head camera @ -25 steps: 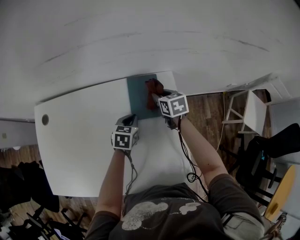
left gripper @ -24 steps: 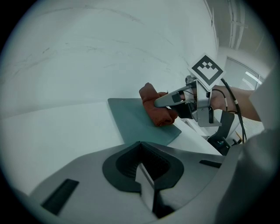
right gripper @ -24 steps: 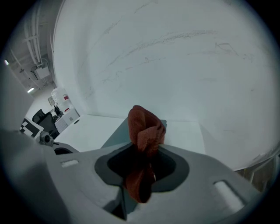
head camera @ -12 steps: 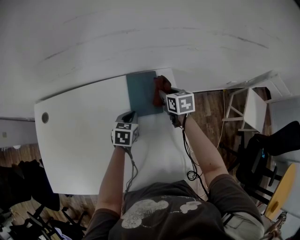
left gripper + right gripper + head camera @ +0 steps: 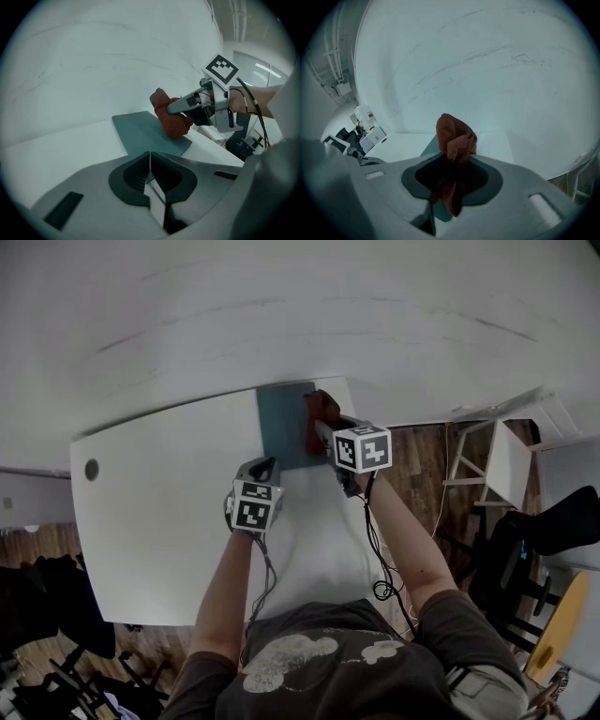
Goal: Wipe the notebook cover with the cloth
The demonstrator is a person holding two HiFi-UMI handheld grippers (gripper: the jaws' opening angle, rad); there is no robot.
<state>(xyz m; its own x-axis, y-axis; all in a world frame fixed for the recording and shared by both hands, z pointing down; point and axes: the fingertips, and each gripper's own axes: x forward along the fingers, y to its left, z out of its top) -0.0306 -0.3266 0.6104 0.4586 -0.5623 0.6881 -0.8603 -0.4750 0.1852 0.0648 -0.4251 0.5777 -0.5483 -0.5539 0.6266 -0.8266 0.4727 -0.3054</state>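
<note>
The teal notebook (image 5: 281,427) lies flat just ahead of the left gripper (image 5: 150,160), whose jaws are pressed together on nothing. The right gripper (image 5: 316,429), beside it to the right, pinches the bunched rust-red cloth (image 5: 456,140), which rests on the notebook's right edge. Both grippers reach over a white table (image 5: 159,521) set against a white wall (image 5: 281,315). Wood floor (image 5: 422,456) and a white stand (image 5: 497,463) lie off to the right gripper's right.
</note>
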